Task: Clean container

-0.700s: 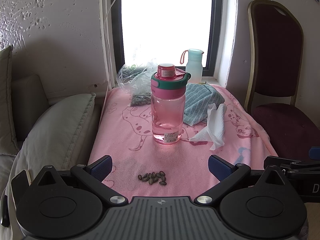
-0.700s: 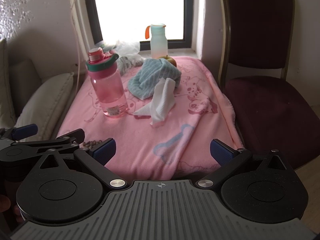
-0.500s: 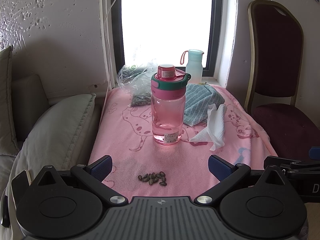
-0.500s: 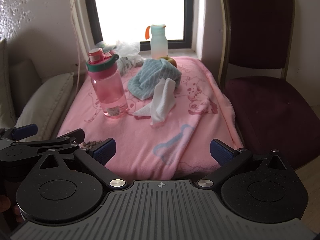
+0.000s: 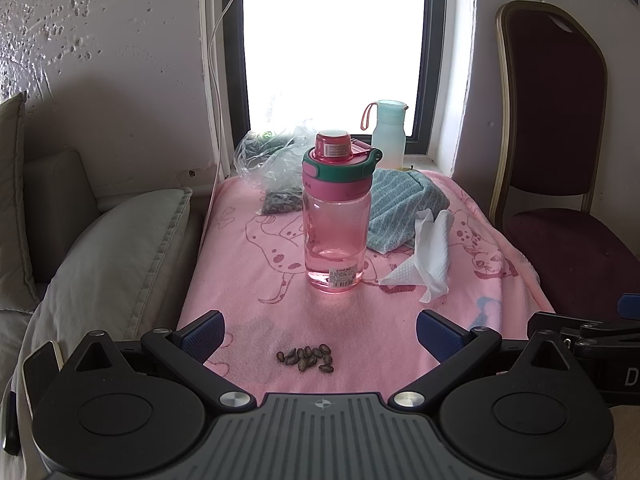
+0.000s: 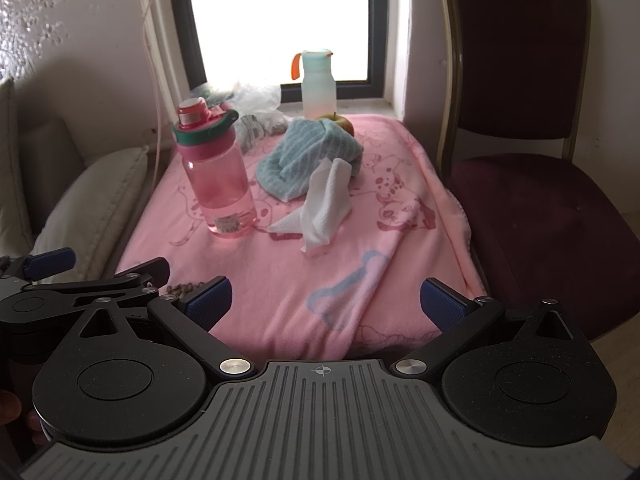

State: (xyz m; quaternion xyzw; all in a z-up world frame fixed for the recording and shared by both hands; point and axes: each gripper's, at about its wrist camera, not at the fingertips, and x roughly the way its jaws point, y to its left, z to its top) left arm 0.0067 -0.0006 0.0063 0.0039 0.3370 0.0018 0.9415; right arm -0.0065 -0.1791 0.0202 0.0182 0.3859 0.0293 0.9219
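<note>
Apple (image 6: 345, 123) mostly hidden behind blue towel (image 6: 308, 160). Seeds (image 6: 182, 289) partly covered by left gripper (image 6: 116, 268) in right wrist view. Label (image 5: 342, 275) on pink bottle (image 5: 336, 216) too small to be read. Chair (image 6: 532, 160) cut off at frame top.

Pink bottle (image 5: 336, 216) (green lid), teal striped towel (image 5: 400, 204).

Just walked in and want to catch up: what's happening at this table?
Nothing is being handled yet. A person holds two grippers at the near edge of the pink blanket, both open and empty: the left gripper faces the pink bottle, and the right gripper sits further right. The bottle stands upright with its lid on. A white tissue and a blue towel lie beside it, and some seeds lie close to the left gripper.
</note>
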